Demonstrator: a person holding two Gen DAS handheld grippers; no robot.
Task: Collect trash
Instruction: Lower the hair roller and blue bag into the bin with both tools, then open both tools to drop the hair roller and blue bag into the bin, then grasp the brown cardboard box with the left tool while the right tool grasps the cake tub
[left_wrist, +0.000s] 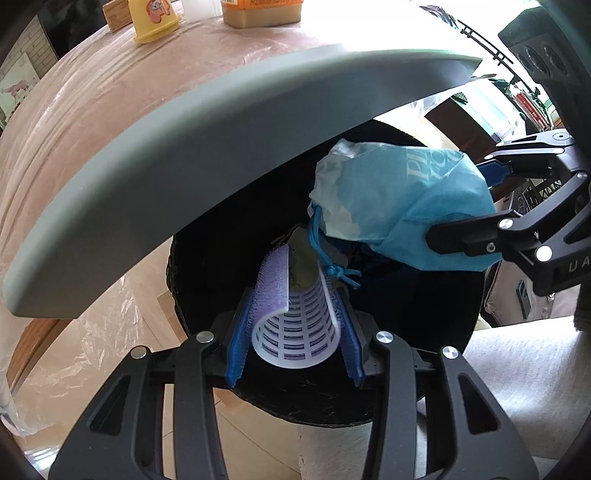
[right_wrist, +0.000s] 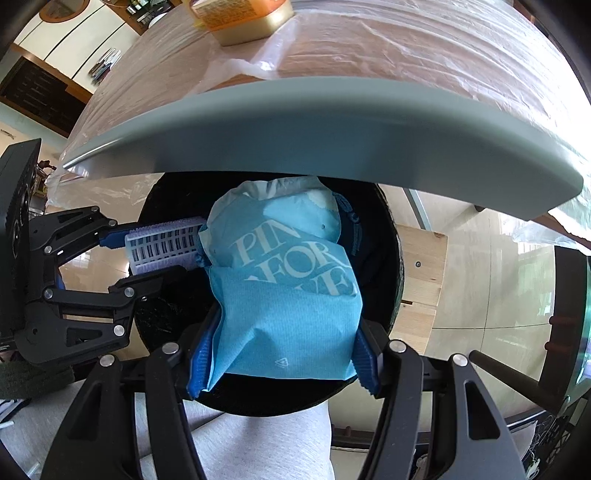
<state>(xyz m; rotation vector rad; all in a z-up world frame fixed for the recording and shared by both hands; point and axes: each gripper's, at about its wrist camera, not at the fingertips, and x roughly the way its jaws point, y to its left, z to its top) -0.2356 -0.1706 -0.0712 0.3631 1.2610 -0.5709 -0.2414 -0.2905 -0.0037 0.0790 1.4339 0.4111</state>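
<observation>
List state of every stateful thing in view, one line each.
left tool: shut on hair roller, pointing down over bin.
hair roller: held, above bin mouth.
right tool: shut on blue pouch.
blue pouch: held, crumpled, drawstring knotted, above bin.
black bin: open; some trash shows inside.
grey table edge: overhangs bin.
</observation>
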